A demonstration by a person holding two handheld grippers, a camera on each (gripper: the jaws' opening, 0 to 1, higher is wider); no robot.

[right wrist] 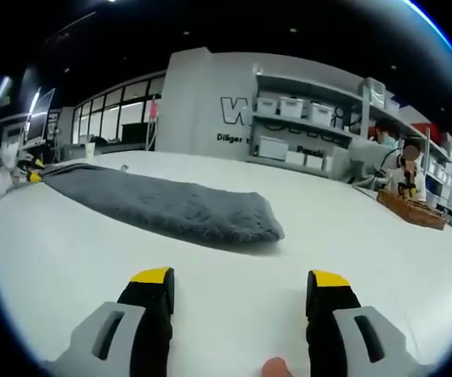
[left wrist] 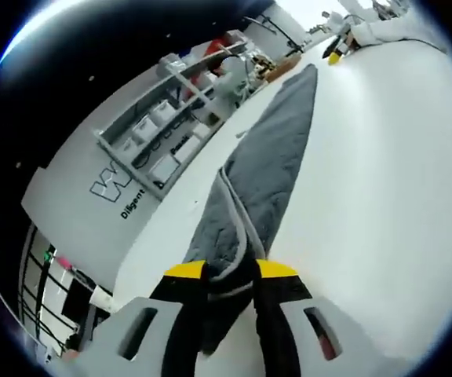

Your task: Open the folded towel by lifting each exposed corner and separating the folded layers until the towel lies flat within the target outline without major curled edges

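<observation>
**Currently: left tongs pinch the towel end, right tongs spread over the desk**

In the left gripper view, the left tongs [left wrist: 230,275] are pressed together on the near end of the grey towel [left wrist: 269,173]. The yellow-tipped jaws meet on the fabric, and a bunched fold with a pale hem passes between them. From the pinch point the towel runs away across the white desk [left wrist: 383,196] as a long, narrow folded strip, tapering to its far end. Near that far end, a second gripper with yellow tips [left wrist: 334,53] and a pale sleeve [left wrist: 391,30] sit at the desk edge.

In the right gripper view, the right tongs [right wrist: 240,283] are spread wide and hold nothing. Bare desk [right wrist: 234,314] surface shows between the two jaws. The towel [right wrist: 163,206] lies ahead of them, apart from both tips, resting on the desk with its rounded folded end nearest the tongs. Its far end reaches toward the left edge of the view, where the other gripper [right wrist: 28,166] appears.

Behind the desk stands a grey wall with lettering [right wrist: 238,118] and a rack of shelves holding white storage boxes [right wrist: 297,108]. A person [right wrist: 387,161] is seated at the right, beside a wooden tray [right wrist: 410,210] on the desk.
</observation>
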